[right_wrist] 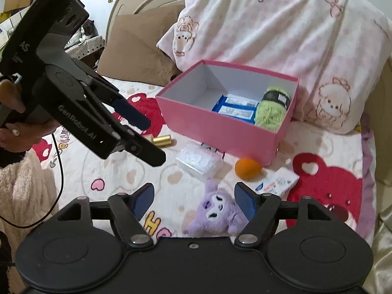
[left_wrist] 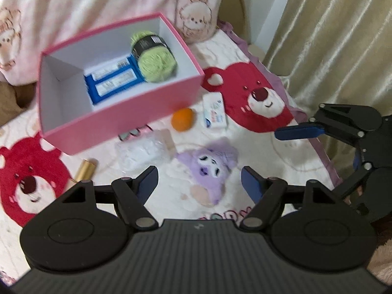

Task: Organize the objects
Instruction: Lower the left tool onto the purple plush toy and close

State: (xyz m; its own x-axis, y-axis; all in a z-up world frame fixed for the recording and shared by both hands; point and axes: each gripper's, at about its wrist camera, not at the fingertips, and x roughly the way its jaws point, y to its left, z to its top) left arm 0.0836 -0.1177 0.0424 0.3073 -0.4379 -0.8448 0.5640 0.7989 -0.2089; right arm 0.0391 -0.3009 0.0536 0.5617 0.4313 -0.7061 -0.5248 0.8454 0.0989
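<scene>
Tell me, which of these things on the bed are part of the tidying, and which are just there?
Tidying: pink box, yarn and blue packs inside it; loose plush, orange, bubble-wrap packet, gold tube, wipes.

Just there: pillows, blanket, curtain.

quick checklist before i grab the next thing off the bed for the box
1. Right gripper open, nothing between its jaws: ok.
2. Left gripper open, empty: ok.
3. Purple plush toy lying free in front of both grippers: ok.
4. Pink box open, free floor beside the yarn and blue packet: ok.
5. Orange ball close against the box, may roll: cannot tell.
</scene>
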